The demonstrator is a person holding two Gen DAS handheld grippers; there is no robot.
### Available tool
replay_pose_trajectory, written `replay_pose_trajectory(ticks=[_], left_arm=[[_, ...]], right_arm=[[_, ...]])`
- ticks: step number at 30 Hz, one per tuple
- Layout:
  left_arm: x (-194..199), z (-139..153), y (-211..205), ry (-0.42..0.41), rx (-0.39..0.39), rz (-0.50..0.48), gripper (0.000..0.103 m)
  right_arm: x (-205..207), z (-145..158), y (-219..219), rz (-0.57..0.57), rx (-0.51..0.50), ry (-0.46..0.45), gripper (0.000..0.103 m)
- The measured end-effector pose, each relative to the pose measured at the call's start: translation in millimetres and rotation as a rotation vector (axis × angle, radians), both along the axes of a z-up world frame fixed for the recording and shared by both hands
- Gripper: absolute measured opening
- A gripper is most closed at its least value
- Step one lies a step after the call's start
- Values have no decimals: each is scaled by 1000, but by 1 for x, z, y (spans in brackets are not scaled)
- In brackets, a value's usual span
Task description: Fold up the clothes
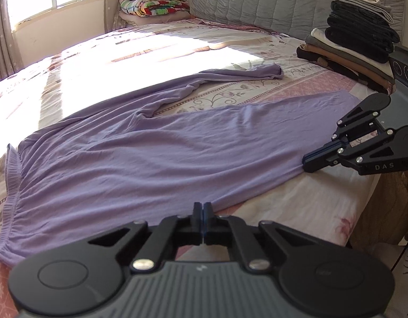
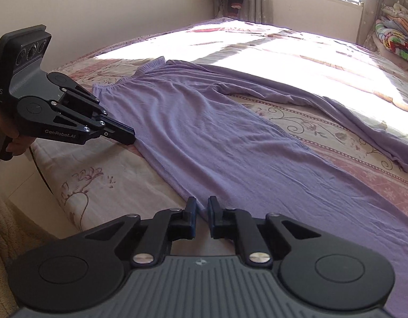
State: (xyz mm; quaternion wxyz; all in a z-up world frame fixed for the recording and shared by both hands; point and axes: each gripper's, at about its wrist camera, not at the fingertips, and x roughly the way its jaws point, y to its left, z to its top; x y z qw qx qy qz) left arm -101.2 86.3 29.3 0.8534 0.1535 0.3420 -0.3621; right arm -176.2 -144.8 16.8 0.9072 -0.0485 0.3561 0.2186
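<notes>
Lilac trousers (image 1: pixel 151 153) lie spread flat on the bed, with the elastic waistband (image 1: pixel 11 175) at the left. One leg runs to the right edge and the other leg (image 1: pixel 243 76) angles off toward the headboard. My left gripper (image 1: pixel 203 210) is shut on the near side edge of the trousers, close to the hip; it also shows as the left gripper (image 2: pixel 131 139) in the right wrist view. My right gripper (image 2: pixel 202 212) pinches the same edge further down the leg, with cloth between its fingers. From the left wrist it appears as the right gripper (image 1: pixel 307 163), and creases pull toward it.
A stack of folded clothes (image 1: pixel 357 34) sits by the grey headboard (image 1: pixel 270 2). Folded blankets (image 1: pixel 153 2) are piled in the far corner under the window. The floral bedsheet (image 1: pixel 296 201) ends at the bed's near edge beside me. A hand (image 2: pixel 13 137) holds the left gripper's handle.
</notes>
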Motion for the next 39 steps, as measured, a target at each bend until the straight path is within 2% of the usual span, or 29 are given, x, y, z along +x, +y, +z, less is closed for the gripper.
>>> replay_pose_trajectory(ticks=[10, 12, 13, 15, 17, 19, 20, 22, 24, 26, 28, 30, 31, 35, 39], left_arm=[[-4, 2, 3, 50, 35, -43, 0], [-3, 3, 1, 48, 41, -47, 1], [-3, 3, 0, 47, 44, -52, 2], [-2, 5, -1, 46, 38, -59, 7], [1, 9, -4, 48, 10, -63, 18], [4, 15, -7, 30, -21, -58, 39], [6, 17, -9, 21, -36, -55, 44], [9, 23, -13, 3, -66, -49, 48], [14, 24, -25, -30, -80, -31, 55], [19, 23, -40, -90, -80, -3, 66], [19, 20, -56, -182, -81, 31, 72], [20, 14, -73, -228, -56, 26, 78], [21, 9, -77, -229, -29, 12, 81], [22, -12, -92, -230, 78, -42, 84], [27, -14, -77, -162, 33, -2, 91]], right_arm=[[-6, 5, 2, 62, -18, 26, 1], [-4, 8, -1, 53, -4, 21, 2], [-3, 9, -3, 49, 2, 19, 6], [-1, 13, -6, 39, 16, 15, 6], [0, 16, -9, 30, 29, 11, 18], [2, 19, -12, 21, 43, 7, 28], [4, 21, -14, 10, 50, 1, 31], [12, 24, -23, -42, 63, -22, 31], [20, 22, -27, -109, 36, -45, 32], [29, 16, -32, -184, 6, -68, 35], [38, 8, -39, -259, -14, -75, 36], [42, 0, -46, -307, -18, -72, 37], [43, -3, -50, -330, -19, -62, 39], [36, -9, -70, -358, -8, -72, 44], [24, -11, -97, -396, -22, -84, 50]])
